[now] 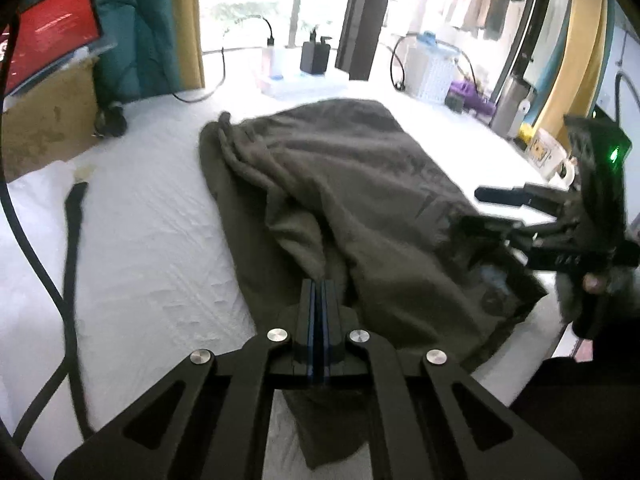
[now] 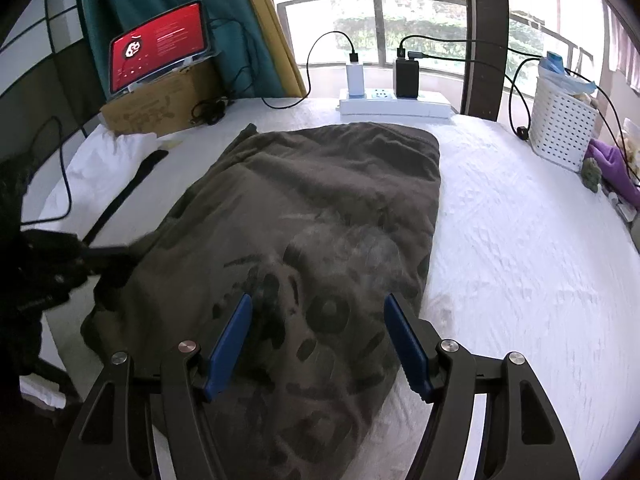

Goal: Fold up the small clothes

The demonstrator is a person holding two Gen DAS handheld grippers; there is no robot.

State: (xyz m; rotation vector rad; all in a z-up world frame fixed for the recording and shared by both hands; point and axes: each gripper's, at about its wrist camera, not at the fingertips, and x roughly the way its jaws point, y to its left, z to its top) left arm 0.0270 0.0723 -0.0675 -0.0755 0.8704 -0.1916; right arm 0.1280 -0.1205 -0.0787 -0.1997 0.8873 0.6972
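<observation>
Lying flat: one olive garment (image 2: 304,208) (two claws nearby).

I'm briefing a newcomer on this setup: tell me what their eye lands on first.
A dark olive garment sprawls over the middle of the white bed sheet, crumpled, with a faded print near its front. The left gripper is shut at its near edge; the right gripper hangs open above the print. At the back left, a red glowing screen leans on a cardboard box.

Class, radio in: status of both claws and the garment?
Left claw shut on olive garment. Right claw open above it. Black strap clear of it.
</observation>
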